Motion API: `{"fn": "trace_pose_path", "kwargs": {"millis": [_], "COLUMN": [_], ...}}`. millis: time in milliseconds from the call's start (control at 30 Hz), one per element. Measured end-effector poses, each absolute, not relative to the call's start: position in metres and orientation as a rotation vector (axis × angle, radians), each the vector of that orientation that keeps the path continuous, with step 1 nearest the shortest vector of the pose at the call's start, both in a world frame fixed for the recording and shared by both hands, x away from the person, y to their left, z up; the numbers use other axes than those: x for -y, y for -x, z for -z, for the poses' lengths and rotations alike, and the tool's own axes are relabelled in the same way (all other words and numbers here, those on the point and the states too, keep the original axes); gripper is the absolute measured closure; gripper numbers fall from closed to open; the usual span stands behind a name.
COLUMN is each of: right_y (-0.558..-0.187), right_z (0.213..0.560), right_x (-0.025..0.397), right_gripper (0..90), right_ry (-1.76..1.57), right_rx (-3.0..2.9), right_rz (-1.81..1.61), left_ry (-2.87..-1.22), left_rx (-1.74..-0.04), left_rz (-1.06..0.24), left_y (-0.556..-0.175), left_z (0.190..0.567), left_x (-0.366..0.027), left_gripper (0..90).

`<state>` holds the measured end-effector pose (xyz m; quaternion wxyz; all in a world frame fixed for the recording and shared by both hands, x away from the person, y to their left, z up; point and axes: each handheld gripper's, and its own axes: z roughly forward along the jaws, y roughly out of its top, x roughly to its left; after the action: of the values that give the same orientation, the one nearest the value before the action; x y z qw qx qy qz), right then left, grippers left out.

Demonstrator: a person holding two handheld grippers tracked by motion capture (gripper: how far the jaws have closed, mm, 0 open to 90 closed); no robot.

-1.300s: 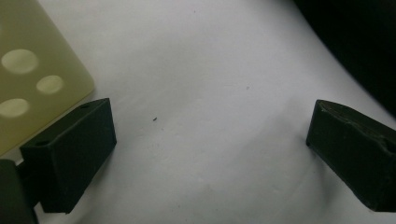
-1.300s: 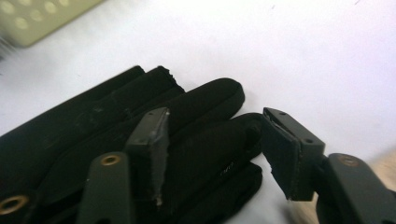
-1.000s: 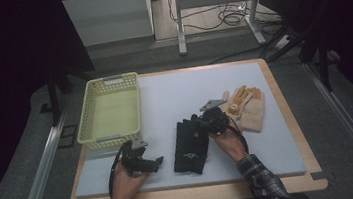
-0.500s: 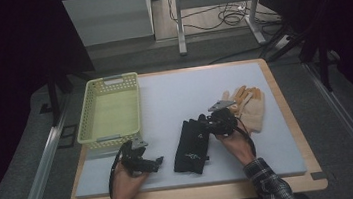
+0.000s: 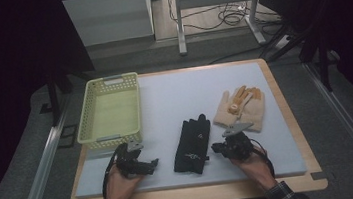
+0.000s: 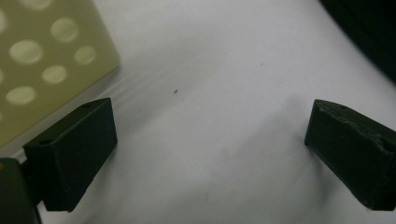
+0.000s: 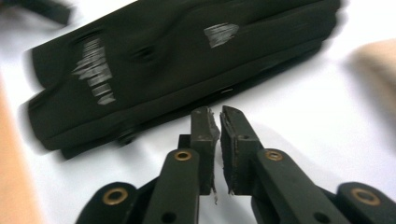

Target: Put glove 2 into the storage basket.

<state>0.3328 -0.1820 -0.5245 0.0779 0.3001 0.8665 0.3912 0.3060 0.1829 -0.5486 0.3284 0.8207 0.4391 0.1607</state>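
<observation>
A pair of black gloves (image 5: 193, 145) lies flat, stacked, near the front of a pale grey table mat (image 5: 179, 96), flanked by a person's two handheld grippers. The right gripper (image 5: 215, 149) sits just beside the black gloves on their right, its jaws brought together with nothing between them; in the right gripper view the black gloves (image 7: 177, 60) stretch just beyond the closed tips, apart from them, white printed marks showing on the fabric. The left gripper (image 5: 154, 163) rests on the mat to the left of the black gloves, jaws spread wide over bare mat, as the left gripper view confirms, with a corner of the yellow perforated basket (image 6: 44, 51) at its upper left. That yellow basket (image 5: 91, 117) stands well left of the black gloves, at the mat's left edge, and holds nothing. A pair of tan work gloves (image 5: 240, 107) lies to the right of and behind the black gloves, clear of them.
</observation>
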Motion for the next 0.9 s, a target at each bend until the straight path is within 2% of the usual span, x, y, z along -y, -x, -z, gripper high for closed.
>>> {"fn": "trace_pose_path", "kwargs": {"millis": [433, 900], "right_y": [-0.325, -0.339], "right_z": [0.532, 0.538], "right_x": [0.146, 0.106], "right_gripper": [84.1, 83.1], "right_ry": [-0.792, -0.765], "right_rx": [-2.67, -2.655], "right_rz": [-1.179, -1.22], "left_ry": [-2.155, -2.158], "left_rx": [-1.078, -1.07], "left_rz": [-0.378, -0.369], "left_y": [-0.305, -0.305], "left_z": [0.552, 0.553], "left_x": [-0.199, -0.204], "left_gripper": [2.3, 1.9]}}
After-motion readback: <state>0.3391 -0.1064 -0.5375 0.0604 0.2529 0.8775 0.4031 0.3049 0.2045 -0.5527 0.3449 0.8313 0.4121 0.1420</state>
